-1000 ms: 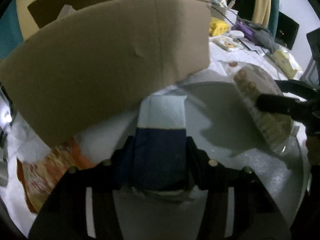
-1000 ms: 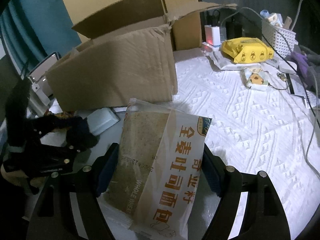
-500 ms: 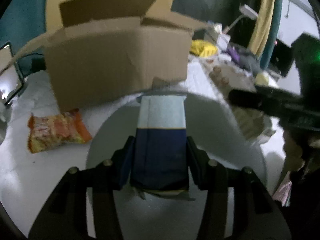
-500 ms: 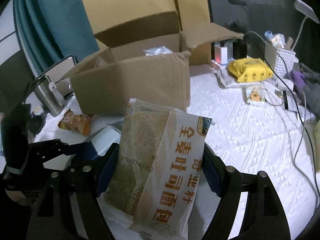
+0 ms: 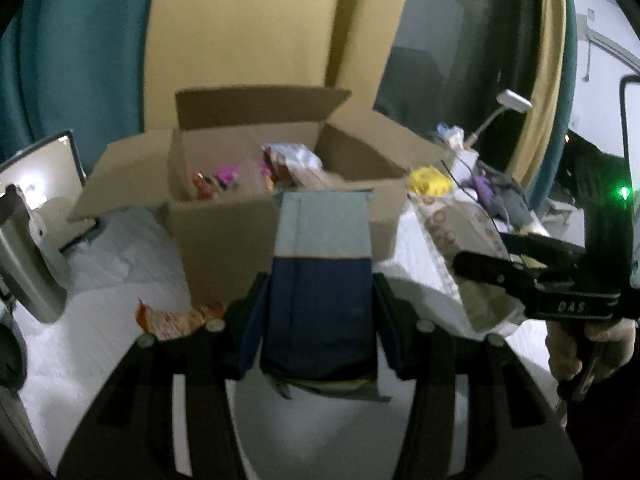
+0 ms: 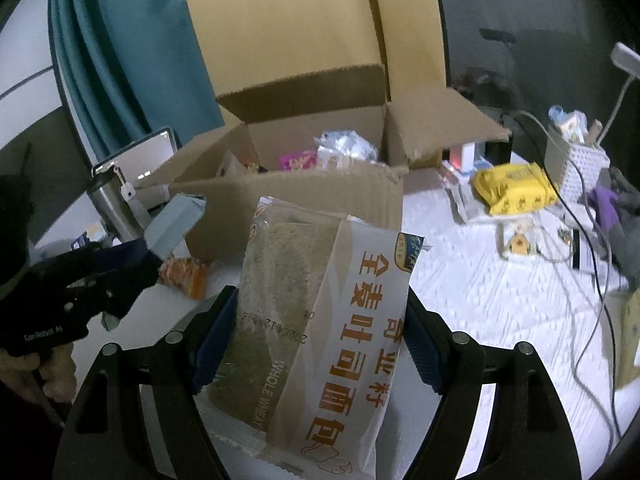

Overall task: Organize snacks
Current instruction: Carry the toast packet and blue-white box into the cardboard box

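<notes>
An open cardboard box (image 5: 224,232) (image 6: 304,196) stands ahead with several snack packs inside. My left gripper (image 5: 320,304) is shut on a navy and pale blue carton (image 5: 322,276), held up in front of the box; it also shows in the right wrist view (image 6: 168,220). My right gripper (image 6: 320,312) is shut on a whole wheat bread pack (image 6: 320,320), raised before the box's near wall; the pack also shows in the left wrist view (image 5: 460,248). An orange snack bag (image 5: 176,320) (image 6: 186,274) lies on the white cloth at the box's foot.
A steel flask (image 5: 28,264) (image 6: 116,204) and a tablet (image 6: 136,160) stand left of the box. A yellow pack (image 6: 516,188), a white basket (image 6: 580,168), cables and small items lie on the white cloth (image 6: 500,300) to the right. Curtains hang behind.
Both grippers have risen and pulled back with their loads. The box's open top and the snacks inside have come into view.
</notes>
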A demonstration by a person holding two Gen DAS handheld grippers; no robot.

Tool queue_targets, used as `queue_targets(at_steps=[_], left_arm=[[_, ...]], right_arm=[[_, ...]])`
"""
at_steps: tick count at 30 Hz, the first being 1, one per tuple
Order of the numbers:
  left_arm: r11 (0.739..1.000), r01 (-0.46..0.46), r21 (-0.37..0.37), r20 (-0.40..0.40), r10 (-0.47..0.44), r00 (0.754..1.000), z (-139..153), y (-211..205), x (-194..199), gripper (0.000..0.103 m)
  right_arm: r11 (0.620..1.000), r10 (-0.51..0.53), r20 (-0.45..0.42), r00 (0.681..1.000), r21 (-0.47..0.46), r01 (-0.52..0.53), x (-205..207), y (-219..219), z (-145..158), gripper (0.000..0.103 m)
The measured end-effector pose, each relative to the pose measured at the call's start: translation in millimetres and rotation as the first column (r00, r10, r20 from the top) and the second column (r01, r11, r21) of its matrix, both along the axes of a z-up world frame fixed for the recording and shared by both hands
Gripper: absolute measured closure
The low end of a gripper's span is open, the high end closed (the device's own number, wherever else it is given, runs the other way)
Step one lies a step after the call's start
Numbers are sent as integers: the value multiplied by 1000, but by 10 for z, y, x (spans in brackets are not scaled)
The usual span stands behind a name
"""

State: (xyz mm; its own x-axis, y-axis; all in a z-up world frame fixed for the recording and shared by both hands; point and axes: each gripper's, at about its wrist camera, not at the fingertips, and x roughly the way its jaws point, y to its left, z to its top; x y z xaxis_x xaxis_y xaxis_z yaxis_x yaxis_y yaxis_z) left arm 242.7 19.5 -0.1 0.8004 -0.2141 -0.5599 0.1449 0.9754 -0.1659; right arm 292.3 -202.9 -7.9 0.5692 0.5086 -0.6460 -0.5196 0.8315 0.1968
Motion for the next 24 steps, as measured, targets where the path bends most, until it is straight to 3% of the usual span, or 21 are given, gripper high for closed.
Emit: queue_targets(at_steps=[12, 24], left_arm=[[996, -83, -17, 48, 84, 995, 273, 405, 449, 52], [991, -132, -22, 24, 132, 991, 216, 676, 946, 52]], right_arm=[[999, 23, 39, 999, 32, -24, 367, 196, 218, 23], [998, 55, 58, 997, 22, -56, 772, 469, 294, 23]])
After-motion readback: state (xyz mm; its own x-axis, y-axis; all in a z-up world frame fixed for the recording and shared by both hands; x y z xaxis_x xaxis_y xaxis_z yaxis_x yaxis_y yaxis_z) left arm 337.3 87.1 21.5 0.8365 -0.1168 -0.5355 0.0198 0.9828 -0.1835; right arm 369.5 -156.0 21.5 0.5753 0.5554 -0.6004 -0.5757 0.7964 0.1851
